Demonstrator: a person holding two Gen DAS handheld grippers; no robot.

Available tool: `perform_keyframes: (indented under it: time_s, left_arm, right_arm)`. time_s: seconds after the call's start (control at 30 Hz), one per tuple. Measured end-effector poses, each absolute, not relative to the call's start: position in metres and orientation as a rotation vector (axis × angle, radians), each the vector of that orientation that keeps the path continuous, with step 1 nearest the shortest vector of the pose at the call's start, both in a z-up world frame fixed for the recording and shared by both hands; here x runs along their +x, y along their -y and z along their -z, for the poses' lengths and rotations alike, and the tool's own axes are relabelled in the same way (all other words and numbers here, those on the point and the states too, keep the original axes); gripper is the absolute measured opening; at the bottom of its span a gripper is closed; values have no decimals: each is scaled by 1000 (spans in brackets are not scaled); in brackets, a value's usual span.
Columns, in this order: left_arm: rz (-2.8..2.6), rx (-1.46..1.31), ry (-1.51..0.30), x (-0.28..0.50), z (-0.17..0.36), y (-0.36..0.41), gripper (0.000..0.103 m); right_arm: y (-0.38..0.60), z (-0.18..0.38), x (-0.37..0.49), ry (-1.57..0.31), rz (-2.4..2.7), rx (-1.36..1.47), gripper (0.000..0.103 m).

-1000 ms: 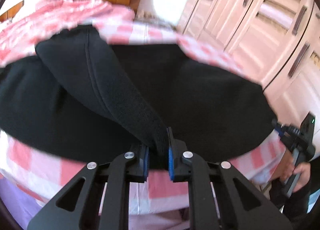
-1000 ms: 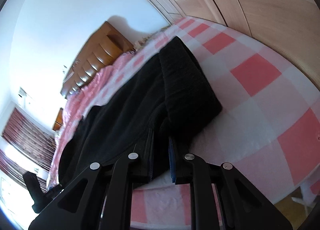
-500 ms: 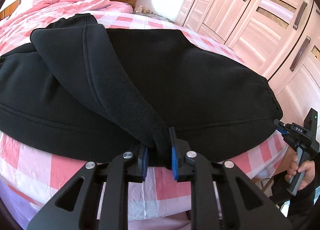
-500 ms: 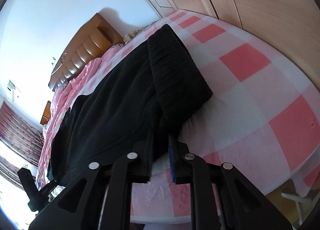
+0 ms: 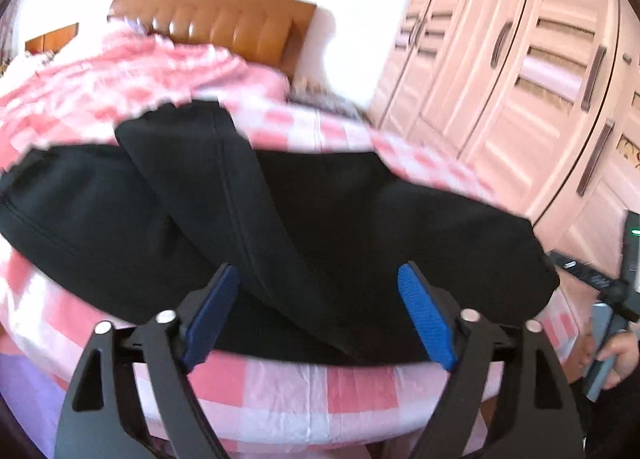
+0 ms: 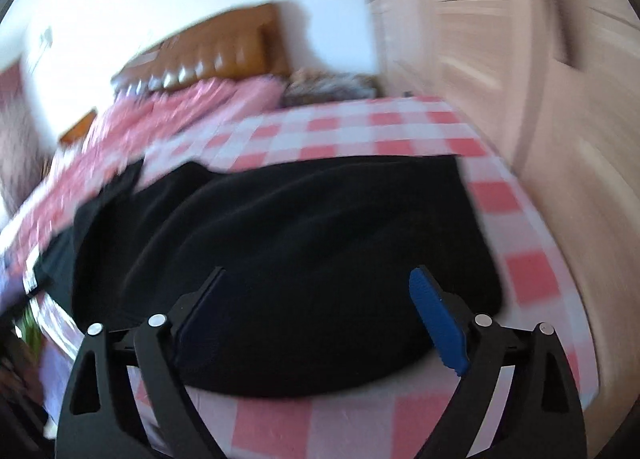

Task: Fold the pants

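Left wrist view: one pair of black pants (image 5: 320, 219) lies flat on one bed (image 5: 280, 391) with a pink-and-white checked sheet, one leg section laid diagonally across the rest. The left hand-held gripper (image 5: 320, 311) sits at the near edge of the pants with its jaws opening wide – two blue pads (image 5: 426, 323), neither pressing the cloth, which lies below and between them. Beyond the pants stands one brown padded headboard (image 5: 224, 27); to the right of the pants runs one wardrobe (image 5: 520, 59) with several louvred doors. At the right end of the pants a hand (image 5: 618, 359) holds the right hand-held gripper (image 5: 592, 283), seen only in part.

Right wrist view (blurred): the same pants (image 6: 300, 251) fill the middle of the bed (image 6: 360, 131). The right hand-held gripper (image 6: 324, 319) hangs over the pants' near edge, jaws opening – two pads wide apart, nothing clamped. The headboard (image 6: 224, 51) lies beyond the pants.
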State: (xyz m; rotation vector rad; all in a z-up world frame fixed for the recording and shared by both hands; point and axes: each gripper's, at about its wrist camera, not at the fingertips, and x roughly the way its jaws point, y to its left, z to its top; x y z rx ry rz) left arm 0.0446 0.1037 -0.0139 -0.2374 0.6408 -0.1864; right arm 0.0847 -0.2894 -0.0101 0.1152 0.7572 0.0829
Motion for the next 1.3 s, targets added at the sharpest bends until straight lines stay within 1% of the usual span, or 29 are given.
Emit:
perform_keyframes:
  time_s: [0.03, 0.07, 0.13, 0.2, 0.27, 0.3, 0.4, 0.43, 0.53, 0.63, 0.77, 0.87, 0.93, 1.03, 1.1, 1.3]
  left_arm:
    - [207, -213, -638, 46, 6, -101, 94]
    - [226, -186, -645, 50, 3, -97, 95]
    - [248, -104, -662, 59, 0, -83, 96]
    - [296, -51, -685, 75, 7, -65, 97]
    - [349, -35, -712, 89, 15, -47, 97]
    - [364, -25, -722, 95, 19, -38, 97]
    - [369, 21, -785, 115, 40, -22, 97]
    - [365, 13, -816, 123, 49, -20, 97]
    - [359, -27, -883, 134, 67, -25, 97]
    - [357, -5, -873, 131, 68, -26, 97]
    - [387, -46, -840, 118, 48, -41, 97]
    - [322, -8, -786, 126, 21, -62, 97]
    - [245, -19, -779, 143, 8, -85, 101]
    - [113, -83, -834, 191, -2, -128, 101]
    - [41, -89, -913, 233, -4, -147, 101]
    - [2, -52, -1050, 315, 10, -147, 101]
  right_arm:
    - [282, 14, 96, -784, -91, 79, 88]
    - [274, 19, 114, -821, -84, 16, 88]
    - [264, 26, 135, -848, -68, -76, 88]
    - [263, 44, 158, -918, -39, -159, 88]
    - [269, 59, 160, -962, -40, -221, 90]
    - [275, 60, 154, -944, -68, -210, 90]
    - [299, 61, 138, -973, -42, -146, 91]
    - [308, 62, 130, -970, -45, -100, 91]
    - [309, 62, 114, -958, -33, -97, 91]
    - [308, 60, 109, -959, -21, -91, 92]
    - [304, 56, 109, -945, 6, -107, 92]
    - [287, 34, 109, -858, 31, -153, 92]
    - [270, 21, 112, -809, -55, -131, 92]
    - [245, 19, 126, -808, -143, -137, 92]
    - [221, 24, 141, -819, -168, -168, 92]
    - [165, 35, 174, -834, -259, -173, 92]
